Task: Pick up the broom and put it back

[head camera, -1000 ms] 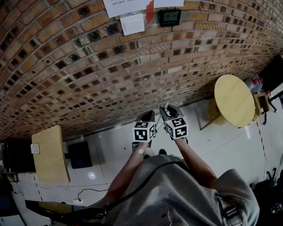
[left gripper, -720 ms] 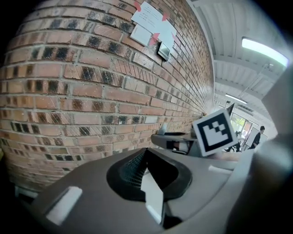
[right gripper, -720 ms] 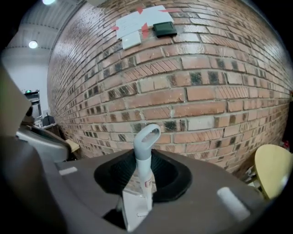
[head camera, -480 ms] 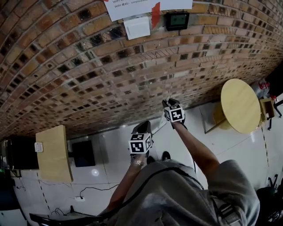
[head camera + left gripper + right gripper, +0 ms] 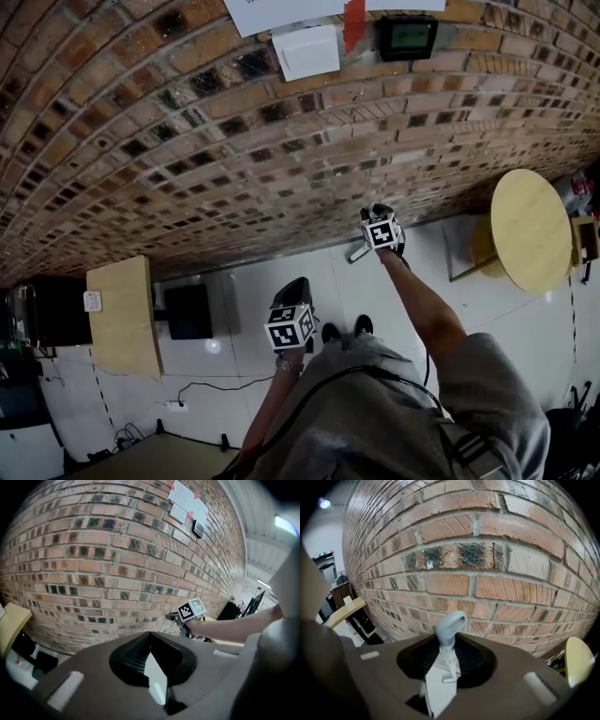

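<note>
My right gripper (image 5: 380,232) is stretched out low toward the foot of the brick wall (image 5: 234,141), shut on the broom's grey handle (image 5: 359,253). In the right gripper view the handle's looped grey end (image 5: 451,625) sticks up out of my right gripper (image 5: 448,663), close to the bricks. The rest of the broom is hidden. My left gripper (image 5: 291,323) hangs nearer my body over the white floor, its jaws together with nothing in them (image 5: 155,670). The left gripper view shows the right gripper's marker cube (image 5: 191,610) ahead by the wall.
A round wooden table (image 5: 530,230) stands at the right against the wall. A rectangular wooden top (image 5: 120,314) and a black box (image 5: 189,311) sit at the left. Cables (image 5: 202,384) trail on the tiled floor. My shoes (image 5: 345,328) show below the grippers.
The right gripper has gone forward and down toward the foot of the wall with the handle. The left gripper has drawn away from it, back toward my body.
</note>
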A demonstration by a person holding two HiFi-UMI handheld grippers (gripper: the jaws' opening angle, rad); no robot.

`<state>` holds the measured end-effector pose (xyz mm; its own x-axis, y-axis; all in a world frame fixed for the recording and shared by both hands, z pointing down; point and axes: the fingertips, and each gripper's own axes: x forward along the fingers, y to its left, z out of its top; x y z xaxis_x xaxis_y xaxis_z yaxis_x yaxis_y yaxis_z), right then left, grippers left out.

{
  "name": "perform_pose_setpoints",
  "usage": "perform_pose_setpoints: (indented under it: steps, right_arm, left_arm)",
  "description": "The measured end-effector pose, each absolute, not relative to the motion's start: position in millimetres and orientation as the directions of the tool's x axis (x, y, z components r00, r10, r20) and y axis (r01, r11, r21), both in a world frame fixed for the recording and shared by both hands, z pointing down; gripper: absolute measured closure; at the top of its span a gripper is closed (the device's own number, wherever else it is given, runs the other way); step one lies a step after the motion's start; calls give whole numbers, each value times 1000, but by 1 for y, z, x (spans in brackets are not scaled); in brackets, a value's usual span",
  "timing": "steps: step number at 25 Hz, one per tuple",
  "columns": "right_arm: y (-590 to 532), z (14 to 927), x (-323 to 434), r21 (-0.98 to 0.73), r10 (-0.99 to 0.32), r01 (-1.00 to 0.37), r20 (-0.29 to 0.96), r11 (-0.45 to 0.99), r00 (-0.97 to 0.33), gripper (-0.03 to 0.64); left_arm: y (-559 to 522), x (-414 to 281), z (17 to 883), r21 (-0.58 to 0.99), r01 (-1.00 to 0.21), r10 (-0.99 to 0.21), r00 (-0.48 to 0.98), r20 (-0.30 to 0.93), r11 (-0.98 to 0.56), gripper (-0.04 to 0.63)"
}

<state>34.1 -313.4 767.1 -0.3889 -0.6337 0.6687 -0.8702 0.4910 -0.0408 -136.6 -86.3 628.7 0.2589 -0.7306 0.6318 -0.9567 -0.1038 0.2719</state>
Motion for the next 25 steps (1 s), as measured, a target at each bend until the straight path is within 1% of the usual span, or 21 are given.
perform_pose_setpoints:
  steps: [4,8,12,15,16,18,21,25]
  right_arm:
    - [-349,771,42,-27,-664,-891,657,454,-358,522]
    - [-374,764,54,13,-676,-909,673,417,-301,522]
    - [-382,763,42,40,-659,-880,679,473,-323,522]
    - [-387,767,38,51,-667,-880,673,472,-318,520]
    - [-389,770,36,46,-662,-879,678,474,-321,506]
    - [-388,779,32,18,-635,-874,694,485,-338,415]
    - [-380,786,38,-10,-620,-888,712,460,-330,399]
    - [-359,780,46,-83,-626,-914,704,396,-336,399]
  left_arm:
    - [-82,-146,638,269,-960,-718,241,652,-77,615]
    - [-81,-146,643,269,-960,-713,239,660,-72,615]
    - [-84,-143,646,271,-960,-704,244,667,-76,615]
    - [-89,-141,647,270,-959,-700,251,668,-86,615]
    - [-90,-140,647,270,-959,-700,253,668,-89,615]
    - [-92,-139,647,271,-958,-699,256,668,-91,615]
    - [-93,-138,647,273,-957,-697,259,668,-94,615]
    - [-98,-136,644,270,-957,-701,263,663,-103,615]
